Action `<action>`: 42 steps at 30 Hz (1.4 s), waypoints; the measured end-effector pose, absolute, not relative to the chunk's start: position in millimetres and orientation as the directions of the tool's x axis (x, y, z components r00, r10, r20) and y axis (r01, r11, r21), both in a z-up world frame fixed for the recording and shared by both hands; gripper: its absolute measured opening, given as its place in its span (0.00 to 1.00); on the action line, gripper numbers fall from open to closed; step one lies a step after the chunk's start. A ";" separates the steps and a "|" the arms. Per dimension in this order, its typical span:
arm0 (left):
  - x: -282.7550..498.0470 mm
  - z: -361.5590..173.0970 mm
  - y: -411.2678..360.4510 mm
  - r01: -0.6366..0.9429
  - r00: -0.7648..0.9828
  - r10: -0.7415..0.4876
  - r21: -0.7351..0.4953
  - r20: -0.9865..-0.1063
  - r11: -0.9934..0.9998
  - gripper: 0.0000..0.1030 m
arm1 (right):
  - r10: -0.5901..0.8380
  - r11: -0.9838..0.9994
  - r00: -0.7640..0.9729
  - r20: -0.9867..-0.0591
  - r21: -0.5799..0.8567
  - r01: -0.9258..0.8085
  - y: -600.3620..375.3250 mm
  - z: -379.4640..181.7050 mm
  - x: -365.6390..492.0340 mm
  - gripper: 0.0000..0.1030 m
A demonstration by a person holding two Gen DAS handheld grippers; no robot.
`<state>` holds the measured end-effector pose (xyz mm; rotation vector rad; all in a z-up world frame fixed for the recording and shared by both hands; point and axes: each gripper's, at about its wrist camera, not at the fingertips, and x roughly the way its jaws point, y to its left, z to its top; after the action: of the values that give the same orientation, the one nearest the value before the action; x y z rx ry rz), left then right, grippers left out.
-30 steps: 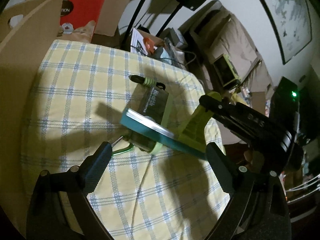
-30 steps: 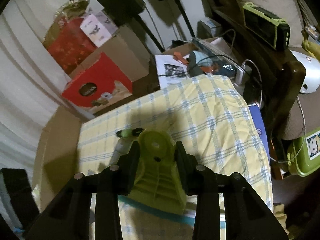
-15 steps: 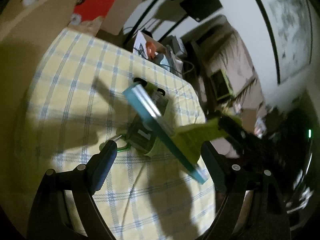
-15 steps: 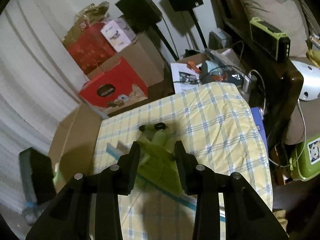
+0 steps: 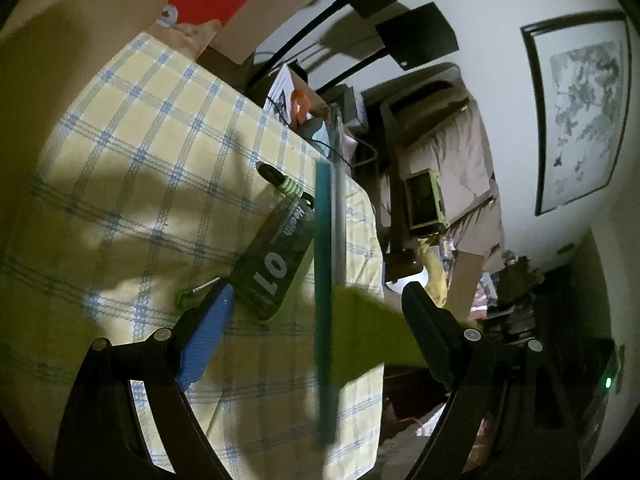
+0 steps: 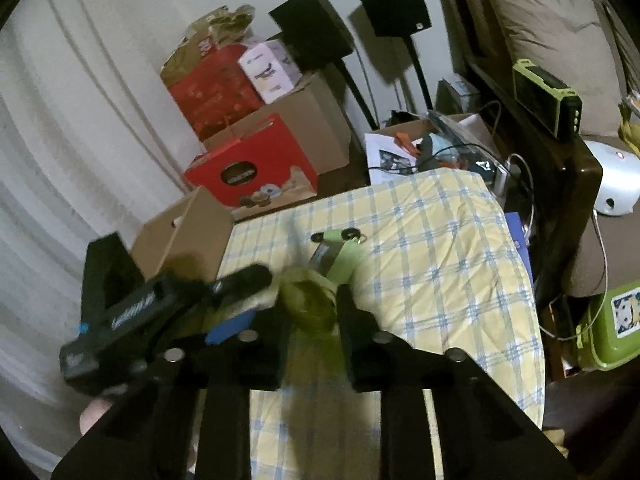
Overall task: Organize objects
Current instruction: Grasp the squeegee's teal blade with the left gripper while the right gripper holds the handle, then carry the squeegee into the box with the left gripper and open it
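Two claws work here. Our right gripper (image 6: 310, 312), jaws just narrowed, clamps the lime-green plastic handle (image 6: 308, 304) of a teal-edged squeegee (image 5: 324, 280), lifted clear, its blade running twelve to six between our left gripper's (image 5: 316, 320) wide, empty fingers. At eleven o'clock beyond them, on the yellow checked tablecloth (image 5: 140, 152), lies a dark green tag-like pouch (image 5: 272, 268), probably next, nearer our left.

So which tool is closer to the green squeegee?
Right. The right tool, whose jaws have just been closing further, grips the squeegee by its green handle. The left tool is open, with the teal blade passing between its fingers, apparently not touching them.
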<state>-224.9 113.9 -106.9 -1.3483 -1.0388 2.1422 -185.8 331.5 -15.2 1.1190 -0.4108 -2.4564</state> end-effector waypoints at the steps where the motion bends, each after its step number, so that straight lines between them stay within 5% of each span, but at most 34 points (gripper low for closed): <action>1: -225.9 -108.5 114.1 0.055 -0.449 0.671 -0.768 -0.590 -0.639 0.81 | -0.480 -0.873 -0.590 -0.649 0.420 0.248 329.5 -16.7 -183.5 0.12; 8: -224.1 -126.2 124.5 0.052 -0.384 0.688 -0.759 -0.615 -0.649 0.80 | -0.467 -0.883 -0.576 -0.671 0.391 0.260 321.0 -29.7 -179.1 0.11; 15: -209.1 -138.9 127.7 0.033 -0.338 0.699 -0.750 -0.631 -0.661 0.65 | -0.491 -0.867 -0.573 -0.656 0.431 0.249 326.6 -34.1 -176.7 0.11; 23: -177.3 -141.8 138.7 -0.039 -0.227 0.790 -0.805 -0.570 -0.592 0.69 | -0.503 -0.854 -0.560 -0.658 0.480 0.202 336.9 -38.3 -182.6 0.12; 31: -156.8 -122.2 160.6 -0.197 -0.269 0.705 -0.679 -0.656 -0.707 0.68 | -0.503 -0.854 -0.564 -0.655 0.476 0.209 334.4 -35.7 -178.1 0.12; 34: -153.1 -118.0 167.1 -0.235 -0.292 0.663 -0.620 -0.690 -0.749 0.55 | -0.496 -0.858 -0.571 -0.654 0.469 0.208 333.1 -33.3 -177.3 0.12; 38: -145.3 -115.3 170.1 -0.262 -0.343 0.566 -0.503 -0.749 -0.824 0.20 | -0.496 -0.858 -0.581 -0.646 0.466 0.214 332.2 -28.5 -175.0 0.12; 42: -140.8 -115.9 170.2 -0.259 -0.355 0.561 -0.498 -0.747 -0.827 0.19 | -0.488 -0.865 -0.583 -0.650 0.450 0.222 329.0 -24.4 -172.7 0.13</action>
<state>-140.8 170.2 -115.9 -1.3807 -0.4041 2.2008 -172.7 329.0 -24.4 1.1415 -0.4536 -2.4418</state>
